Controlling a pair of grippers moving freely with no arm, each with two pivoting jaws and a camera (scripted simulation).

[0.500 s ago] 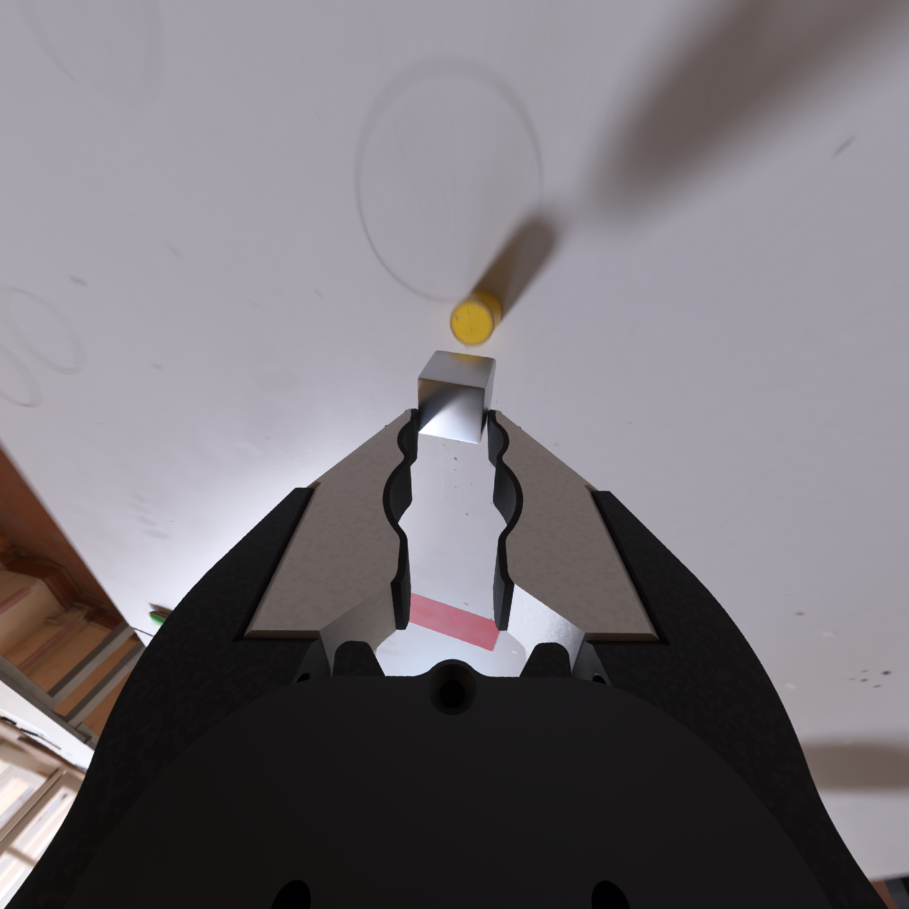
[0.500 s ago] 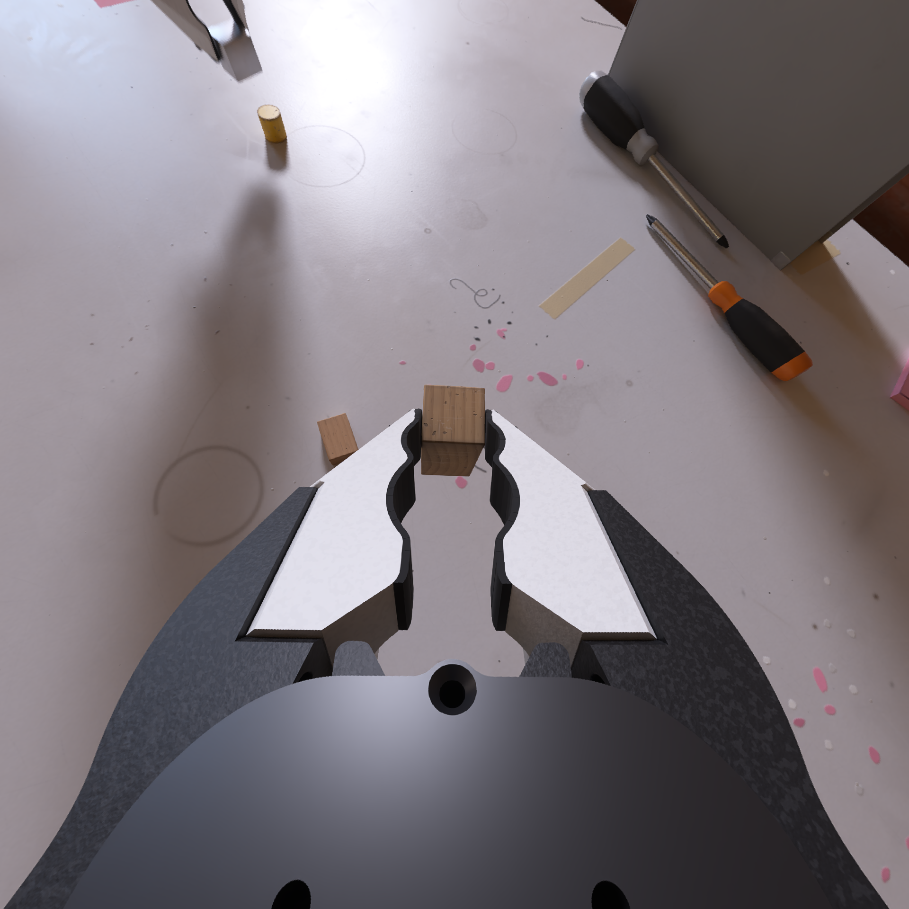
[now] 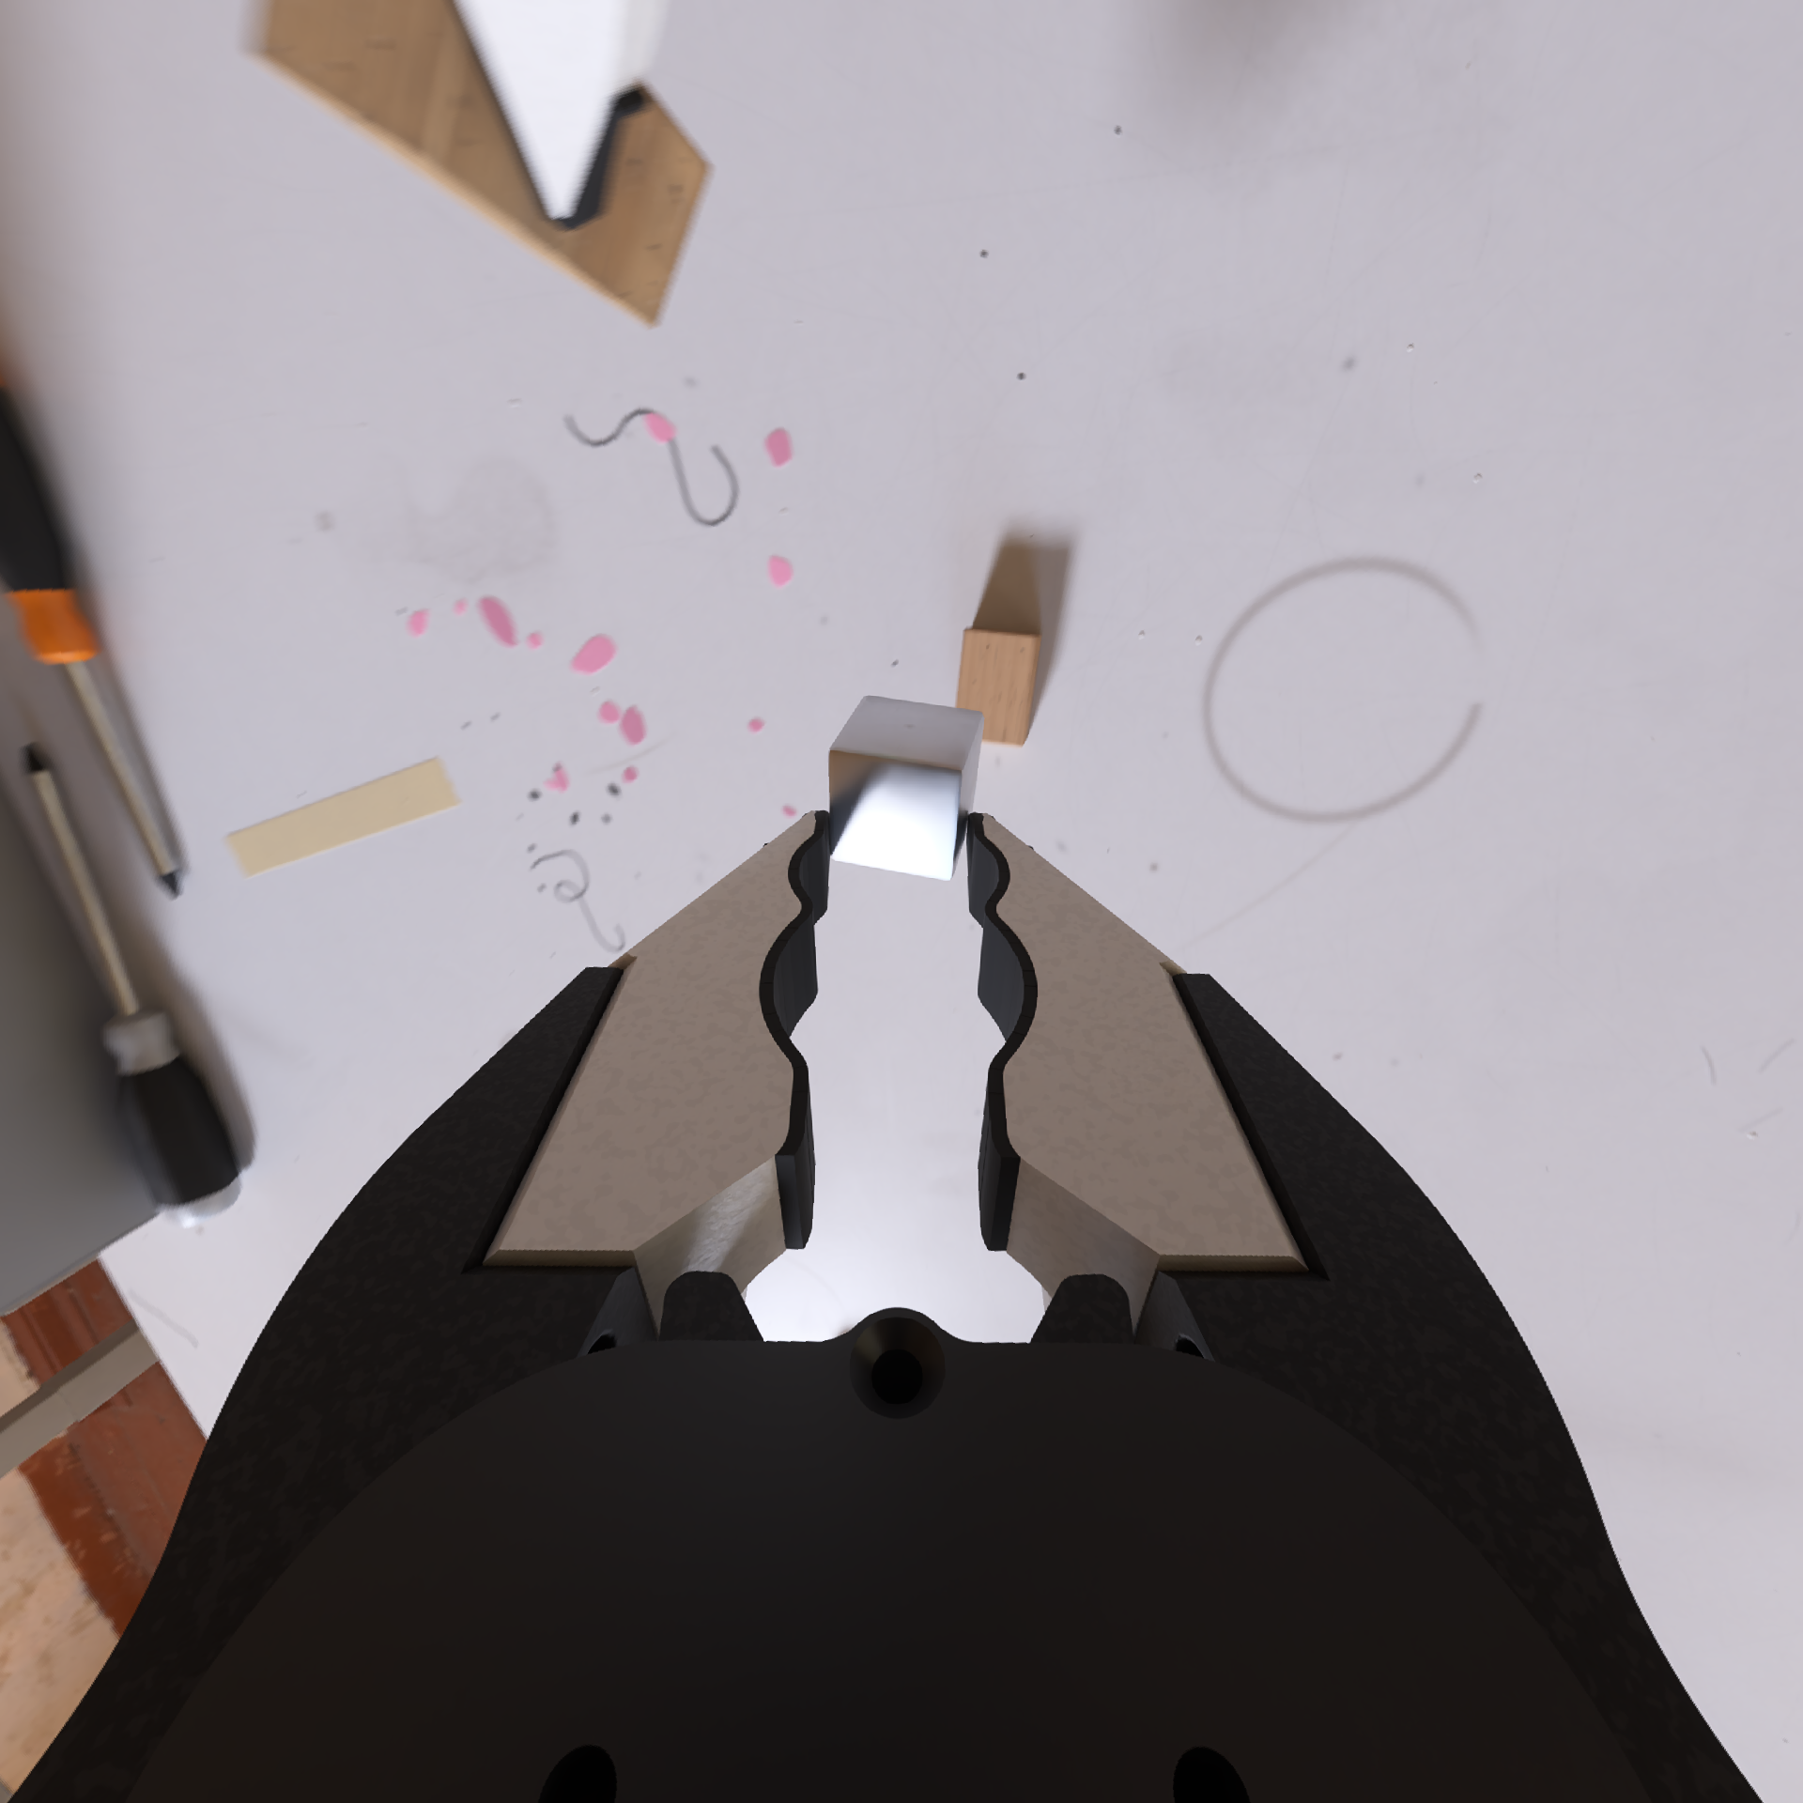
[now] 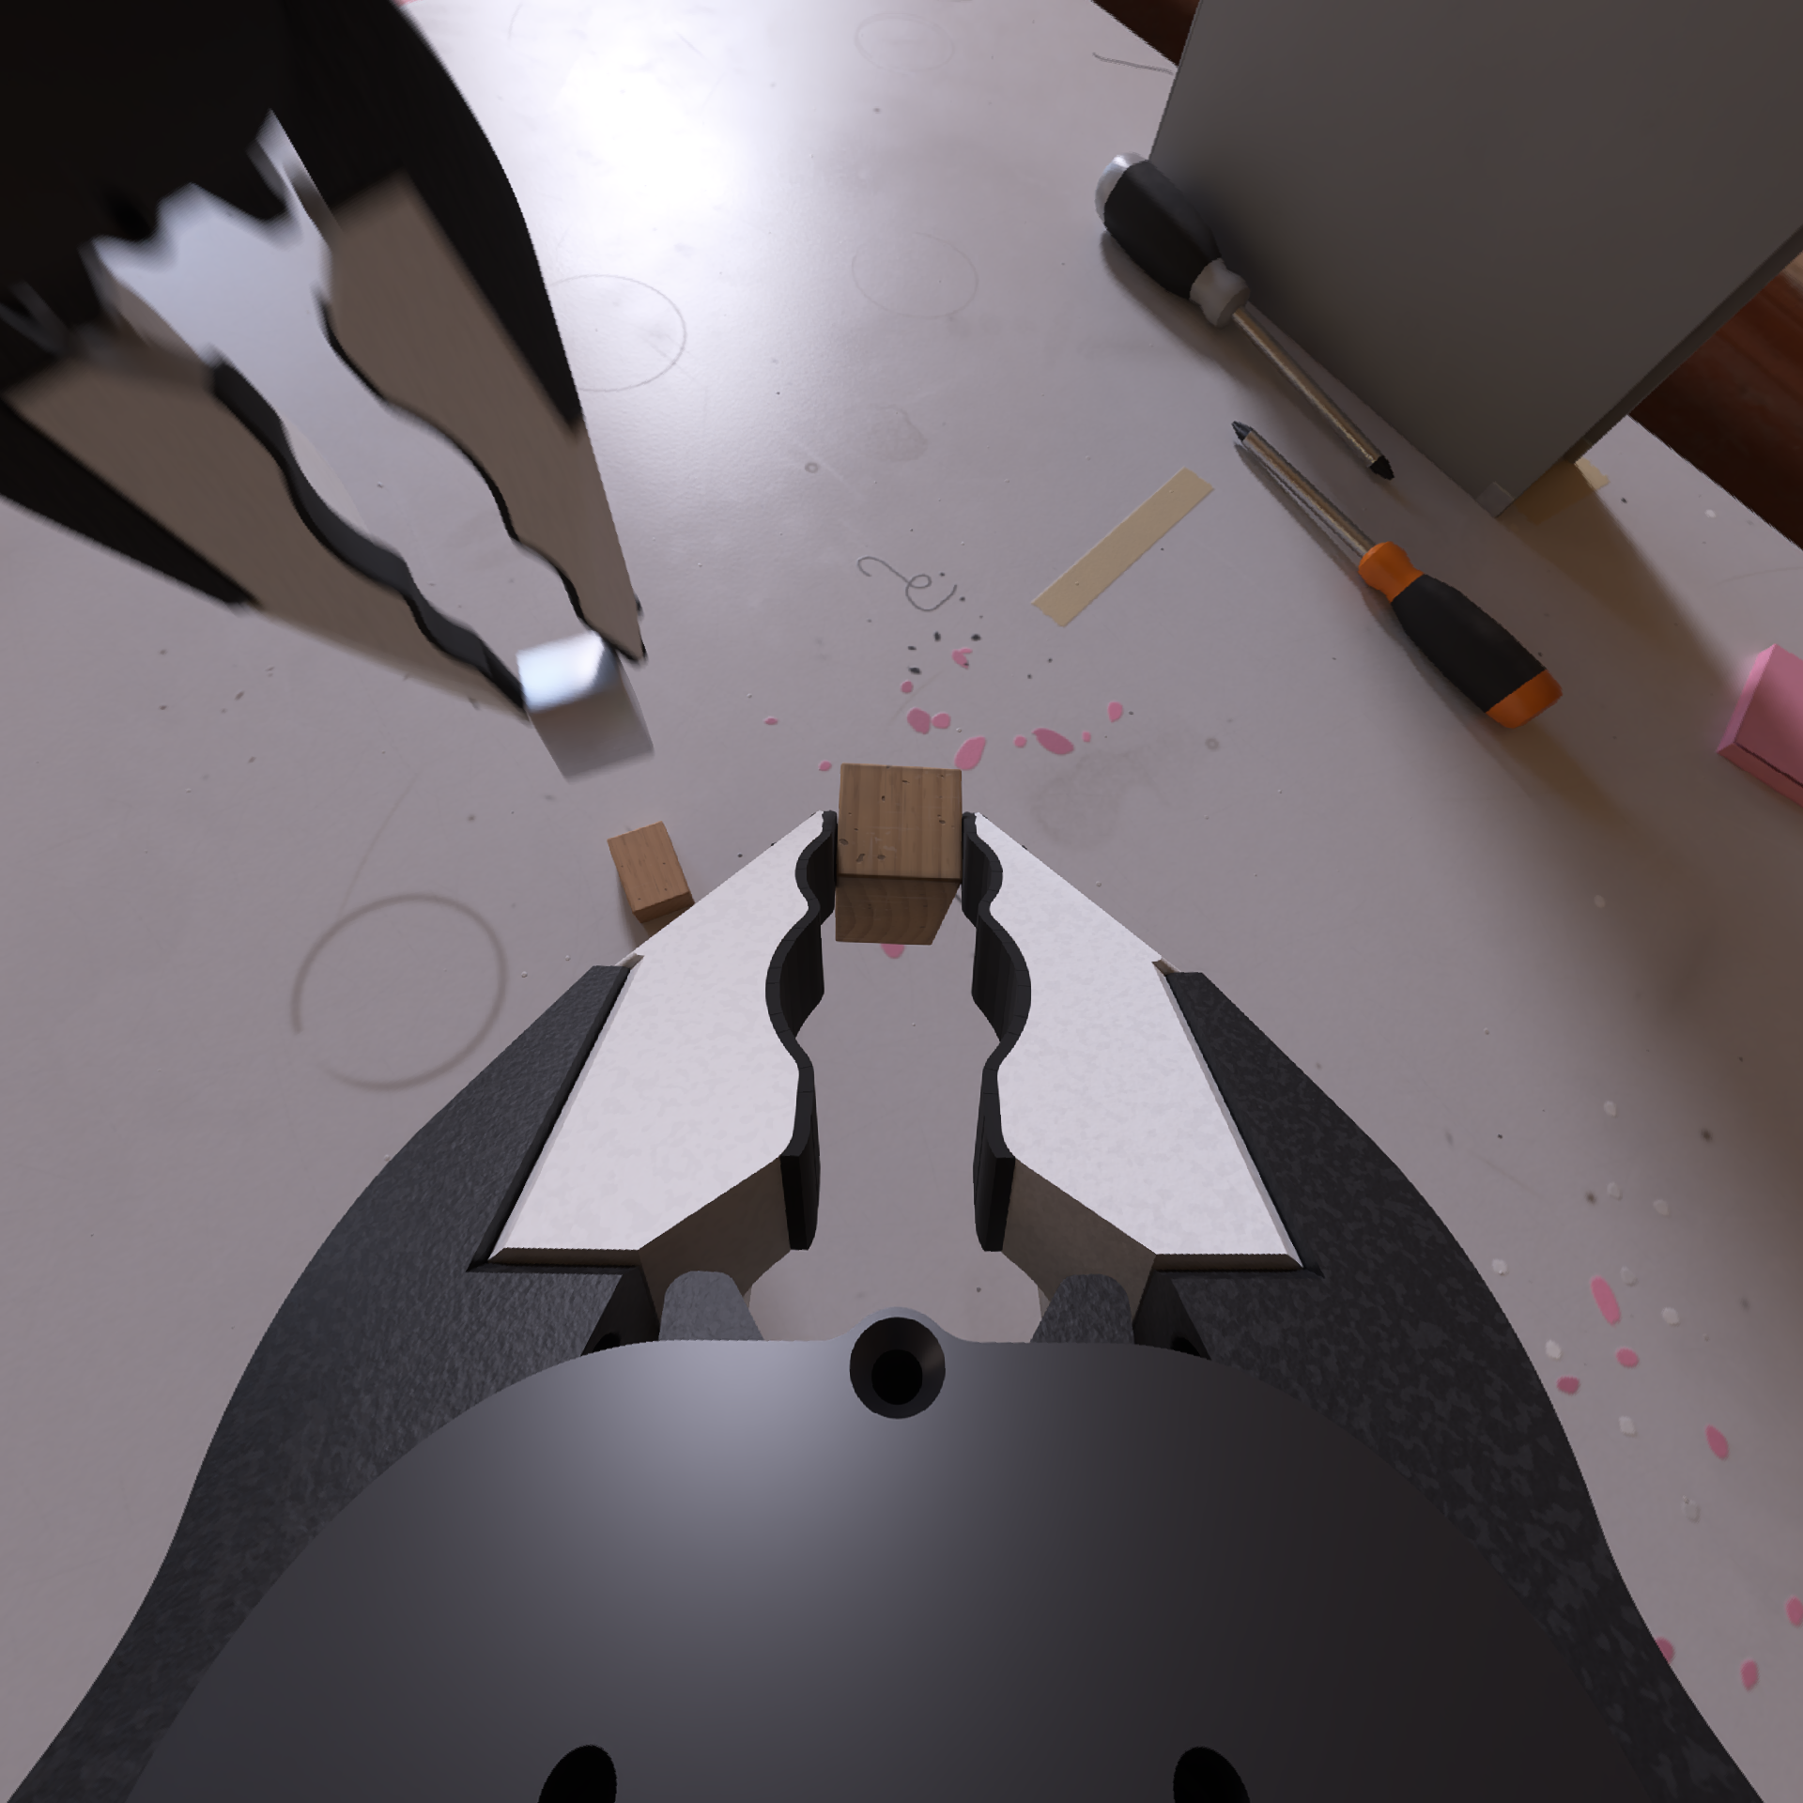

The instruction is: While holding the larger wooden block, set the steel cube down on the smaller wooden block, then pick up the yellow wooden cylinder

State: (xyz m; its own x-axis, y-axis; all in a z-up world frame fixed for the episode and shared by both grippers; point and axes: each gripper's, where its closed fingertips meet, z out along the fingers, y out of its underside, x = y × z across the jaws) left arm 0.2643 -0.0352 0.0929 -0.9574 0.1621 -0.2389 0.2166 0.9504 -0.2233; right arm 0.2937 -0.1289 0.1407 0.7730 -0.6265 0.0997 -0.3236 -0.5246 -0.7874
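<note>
My left gripper (image 3: 896,829) is shut on the steel cube (image 3: 902,785) and holds it above the table, just short of the smaller wooden block (image 3: 997,686) lying there. The same gripper and the steel cube (image 4: 580,707) show at upper left in the right wrist view, above and left of the smaller wooden block (image 4: 649,870). My right gripper (image 4: 898,829) is shut on the larger wooden block (image 4: 900,851) and holds it off the table; that block (image 3: 468,146) also shows at the top left of the left wrist view. The yellow cylinder is out of view.
Two screwdrivers (image 4: 1434,624) (image 4: 1229,293) lie at the right beside a grey box (image 4: 1463,215). A beige tape strip (image 4: 1122,546) and a pink block (image 4: 1771,722) are on the white table (image 4: 244,781). Pink spots and pencilled circles mark the surface.
My left gripper has swung with the steel cube away from the yellow cylinder and over to the smaller wooden block, close to my right gripper. The right gripper has barely moved.
</note>
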